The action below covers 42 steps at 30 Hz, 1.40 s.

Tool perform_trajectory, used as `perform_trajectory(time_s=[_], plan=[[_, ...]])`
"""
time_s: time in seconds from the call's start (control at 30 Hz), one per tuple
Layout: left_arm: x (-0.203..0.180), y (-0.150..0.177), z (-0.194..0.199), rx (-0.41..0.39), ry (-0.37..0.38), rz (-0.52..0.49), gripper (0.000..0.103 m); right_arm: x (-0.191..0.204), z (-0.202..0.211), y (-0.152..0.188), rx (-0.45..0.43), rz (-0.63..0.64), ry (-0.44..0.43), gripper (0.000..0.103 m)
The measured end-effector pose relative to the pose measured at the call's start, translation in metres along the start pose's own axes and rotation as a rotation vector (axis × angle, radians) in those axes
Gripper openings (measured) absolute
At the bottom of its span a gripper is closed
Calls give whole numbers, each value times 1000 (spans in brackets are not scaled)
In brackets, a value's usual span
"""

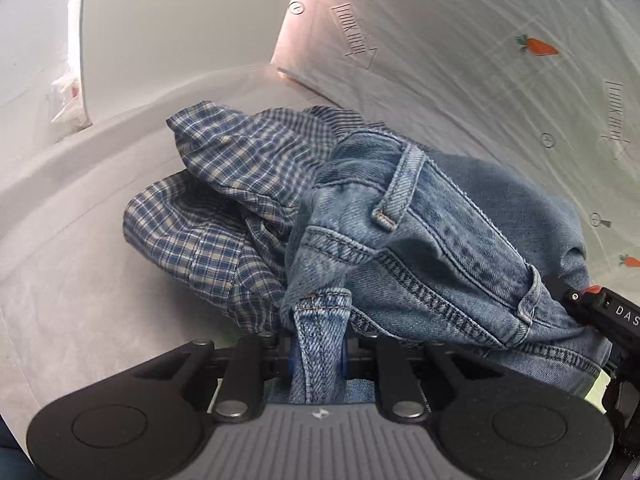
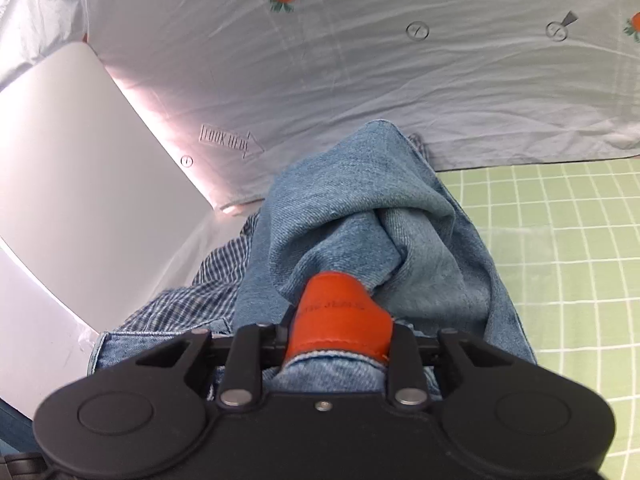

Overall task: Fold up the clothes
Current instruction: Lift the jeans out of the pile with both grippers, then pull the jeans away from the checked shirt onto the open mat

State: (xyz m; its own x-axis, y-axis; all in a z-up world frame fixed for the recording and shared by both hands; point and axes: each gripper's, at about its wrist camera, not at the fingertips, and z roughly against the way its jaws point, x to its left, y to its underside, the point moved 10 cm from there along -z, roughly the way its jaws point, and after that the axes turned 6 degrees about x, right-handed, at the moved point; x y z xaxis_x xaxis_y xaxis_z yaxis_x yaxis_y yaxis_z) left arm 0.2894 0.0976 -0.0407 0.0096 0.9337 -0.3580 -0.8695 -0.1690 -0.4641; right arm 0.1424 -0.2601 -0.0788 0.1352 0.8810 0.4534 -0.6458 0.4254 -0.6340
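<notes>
With our left gripper [image 1: 318, 354] pinching the jeans [image 1: 432, 232] at the waistband and our right gripper [image 2: 340, 340] clamped on their orange patch [image 2: 340, 316], we should lift evenly, clear of the plaid shirt [image 1: 216, 200] underneath.

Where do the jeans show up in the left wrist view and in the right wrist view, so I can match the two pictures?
Left wrist view: the jeans fill the centre and right, beside the plaid shirt, a fold pinched in the left gripper.
Right wrist view: the jeans fill the centre, their orange patch in the right gripper.
Shared landmark: the white carrot-print sheet behind.
</notes>
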Motion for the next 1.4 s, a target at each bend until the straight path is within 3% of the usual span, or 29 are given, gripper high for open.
perform_trajectory(time_s=[0.27, 0.37, 0.5, 0.63, 0.67, 0.7, 0.77, 0.9, 1.03, 1.3, 1.4], plan=[[-78, 28, 45, -51, 92, -119, 19, -16, 118, 3, -216, 16, 27, 20], [-100, 45, 46, -26, 117, -141, 20, -23, 152, -1, -283, 61, 54, 19], [-122, 68, 39, 18, 123, -157, 35, -53, 179, -5, -311, 66, 131, 20], [-121, 92, 25, 79, 91, -130, 44, -115, 165, 19, -187, 20, 308, 30], [-117, 96, 24, 86, 83, -122, 46, -129, 159, 29, -146, -13, 327, 37], [-112, 97, 25, 87, 74, -112, 49, -141, 154, 38, -101, -45, 335, 38], [-102, 100, 26, 90, 58, -93, 56, -152, 152, 51, -79, -82, 340, 50], [-82, 103, 28, 92, 39, -53, 64, -149, 146, 54, -82, -48, 380, 58], [-66, 89, 28, 76, 43, -18, 67, -137, 134, 42, -90, -37, 369, 79], [-27, 40, 34, -20, 62, 113, 73, -113, 74, 43, -5, -41, 327, 85], [-17, 19, 17, -4, 53, 140, 76, -112, 43, 49, 45, -79, 323, 85]])
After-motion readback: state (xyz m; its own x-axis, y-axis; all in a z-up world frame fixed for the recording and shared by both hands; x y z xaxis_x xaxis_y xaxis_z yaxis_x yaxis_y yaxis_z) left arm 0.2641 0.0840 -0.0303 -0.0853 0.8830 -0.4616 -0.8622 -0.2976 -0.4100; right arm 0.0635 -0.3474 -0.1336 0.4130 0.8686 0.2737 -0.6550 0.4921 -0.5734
